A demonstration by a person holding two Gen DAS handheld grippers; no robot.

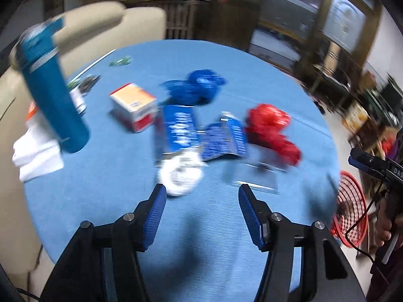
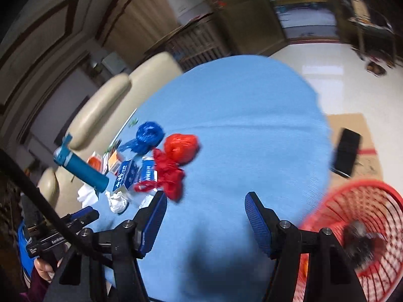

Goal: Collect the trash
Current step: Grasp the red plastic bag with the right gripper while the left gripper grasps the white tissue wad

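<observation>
Here both grippers hang over the round blue table (image 1: 105, 201) with nothing in them. The left gripper (image 1: 202, 193) has its jaws apart and empty, just short of a crumpled white paper ball (image 1: 180, 175). The right gripper (image 2: 205, 200) also stands apart and empty, over bare cloth near the table's edge.

The trash lies in a loose cluster toward the left of the table: the paper ball nearest, then two blue cartons (image 1: 180, 128), a red plastic bag (image 1: 270, 130), a blue plastic bag (image 1: 199, 85) and a small orange-and-white box (image 1: 133, 105). The red basket (image 2: 365, 216) sits off the table edge on the right, beside the right gripper, with something dark already lying in it.

The step in hand looks like a reach for the next piece. The paper ball is the natural pick for the left gripper: bring the jaws down either side of it and close on its middle, not on a loose flap. It touches the cartons behind, so come in from the near side to avoid dragging them. The red bag suits the right gripper; grip the bunched body, since the trailing tail would slip. A tall teal bottle (image 1: 50, 88) stands close on the left, so keep sweeps low and narrow. Both views are blurred, so slow before closing.
</observation>
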